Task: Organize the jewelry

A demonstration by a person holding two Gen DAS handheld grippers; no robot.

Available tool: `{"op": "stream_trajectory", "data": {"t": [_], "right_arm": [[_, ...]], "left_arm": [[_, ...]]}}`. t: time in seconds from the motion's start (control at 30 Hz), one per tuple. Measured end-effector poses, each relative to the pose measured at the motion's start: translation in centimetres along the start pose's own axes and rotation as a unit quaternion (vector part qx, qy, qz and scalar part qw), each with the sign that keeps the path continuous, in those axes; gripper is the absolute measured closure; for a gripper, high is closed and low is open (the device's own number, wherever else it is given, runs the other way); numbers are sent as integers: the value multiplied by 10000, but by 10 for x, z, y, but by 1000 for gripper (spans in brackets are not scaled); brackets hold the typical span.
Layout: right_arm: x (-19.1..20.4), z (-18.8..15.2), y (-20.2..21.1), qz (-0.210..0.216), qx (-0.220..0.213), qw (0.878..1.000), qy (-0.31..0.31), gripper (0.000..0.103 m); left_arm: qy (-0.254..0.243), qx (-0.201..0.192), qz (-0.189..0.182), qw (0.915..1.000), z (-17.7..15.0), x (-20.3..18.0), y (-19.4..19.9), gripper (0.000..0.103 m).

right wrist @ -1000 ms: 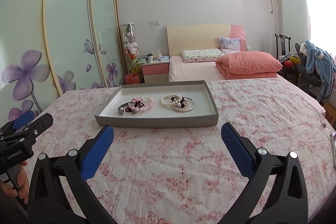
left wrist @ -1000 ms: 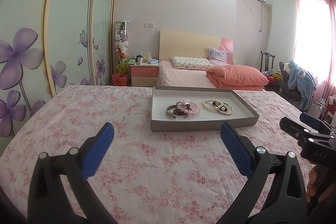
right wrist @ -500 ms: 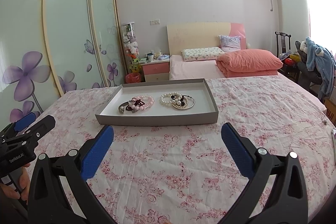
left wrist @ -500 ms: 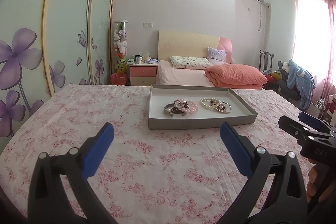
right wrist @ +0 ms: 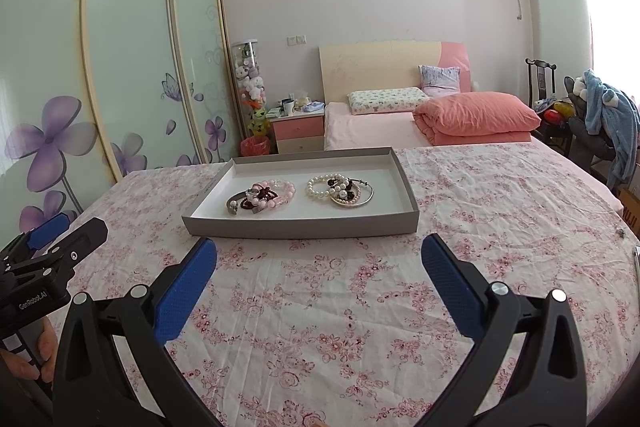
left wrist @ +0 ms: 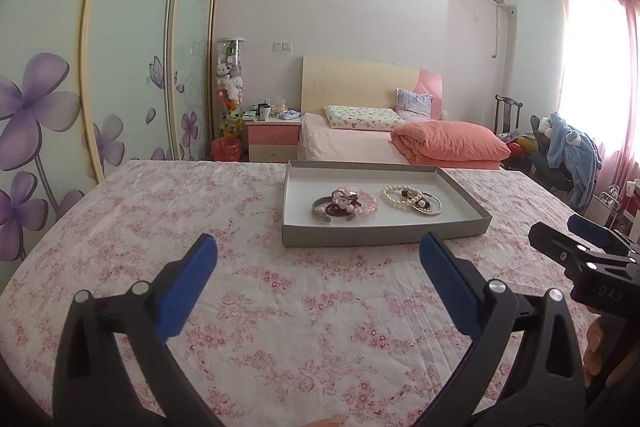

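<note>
on the flowered bedspread (right wrist: 360,307), a shallow grey tray (right wrist: 304,227) lies ahead of both grippers, well apart from them. the jewelry sits inside it in two heaps: a left heap (right wrist: 262,197) of pink beads, dark beads and a metal bangle, and a right heap (right wrist: 340,190) of white pearls, dark beads and a thin metal ring.

gripper state: the left gripper (left wrist: 318,269) is spread wide and carries nothing. the right gripper (right wrist: 320,269) is likewise spread wide and empty. both hover over the cloth, short of the tray's near wall.

hazards, as judged from this position:
- the pieces in each heap overlap and touch. closing on one strand would likely drag a neighbour with it, or lift two at once.
- beads are round and the bangle is thin and hard. a pinch off centre could let the piece roll or slip out of the blue pads (right wrist: 186,291).
- the tray is light-looking and rests on soft bedding. pressing down or pushing on its wall could tilt or slide it and scatter the contents.
- the tray wall stands between the fingers and the jewelry; a low approach would strike it.

count:
- trays: one.
- heaps: two.
- grippers: two.
- individual pieces: about three per heap; an exact figure cannot be told because of overlap.
</note>
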State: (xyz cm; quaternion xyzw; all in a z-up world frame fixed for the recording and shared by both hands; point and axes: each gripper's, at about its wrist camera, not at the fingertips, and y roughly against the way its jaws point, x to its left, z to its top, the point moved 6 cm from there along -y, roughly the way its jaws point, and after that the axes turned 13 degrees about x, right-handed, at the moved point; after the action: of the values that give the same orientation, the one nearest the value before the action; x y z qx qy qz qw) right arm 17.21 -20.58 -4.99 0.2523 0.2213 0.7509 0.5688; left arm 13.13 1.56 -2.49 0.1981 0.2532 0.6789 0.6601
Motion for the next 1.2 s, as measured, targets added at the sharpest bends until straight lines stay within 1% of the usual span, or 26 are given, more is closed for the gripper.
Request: {"op": "stream_trajectory", "data": {"t": [1.2], "right_arm": [[1, -3, -5, 47, 57, 10000, -17, 2]], "left_arm": [[38, 72, 18, 10000, -3, -1, -3, 4]]}}
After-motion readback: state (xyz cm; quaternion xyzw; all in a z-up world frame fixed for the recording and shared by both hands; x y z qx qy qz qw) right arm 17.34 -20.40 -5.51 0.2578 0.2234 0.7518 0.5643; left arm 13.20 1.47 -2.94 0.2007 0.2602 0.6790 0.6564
